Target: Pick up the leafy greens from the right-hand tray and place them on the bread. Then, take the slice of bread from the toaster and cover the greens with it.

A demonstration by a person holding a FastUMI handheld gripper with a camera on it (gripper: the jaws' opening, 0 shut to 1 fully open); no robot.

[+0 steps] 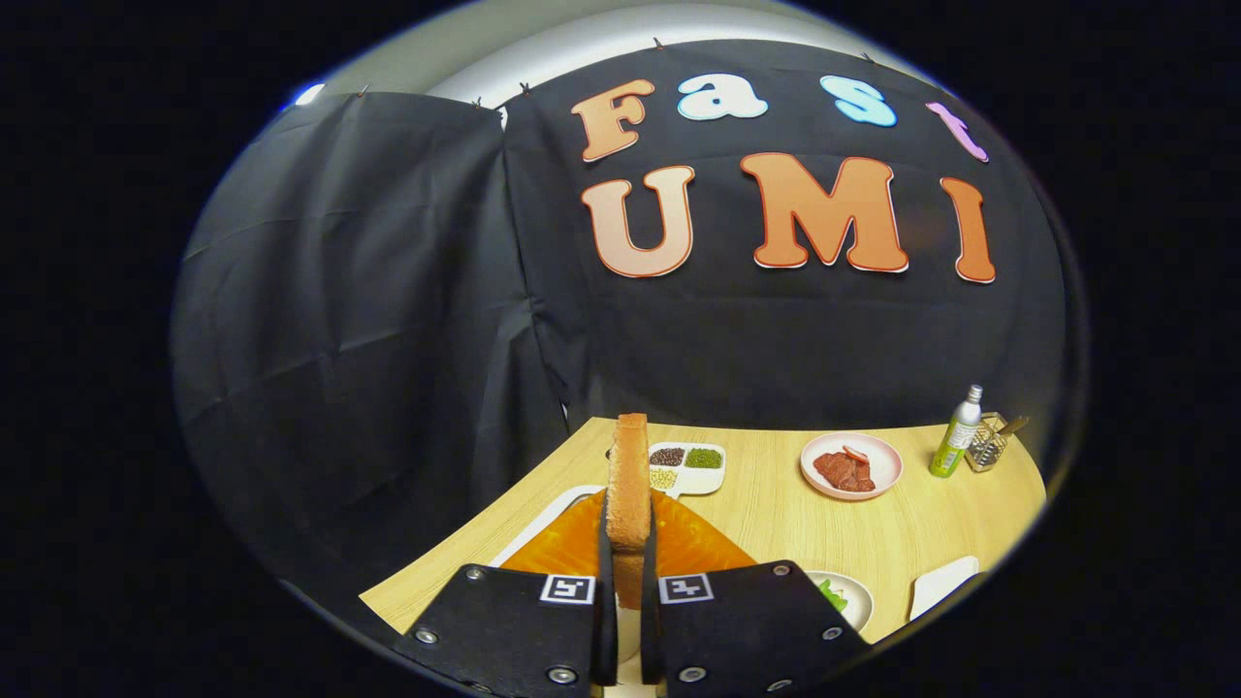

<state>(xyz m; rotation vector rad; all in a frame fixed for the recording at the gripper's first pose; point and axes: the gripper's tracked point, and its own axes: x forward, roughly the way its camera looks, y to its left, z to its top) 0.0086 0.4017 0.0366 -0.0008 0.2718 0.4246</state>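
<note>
We are carrying the slice of bread (628, 485) upright, clamped edge-on in the gripper (627, 572), above the orange mat (693, 543) on the wooden table (776, 523). Next, we judge, comes tilting it flat over the greens.

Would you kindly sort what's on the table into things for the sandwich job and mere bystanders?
For the job: bread slice, clamped upright between the gripper fingers; greens on their tray.
Lying about: divided dish, pink plate of meat, bottle, wire holder.
</note>
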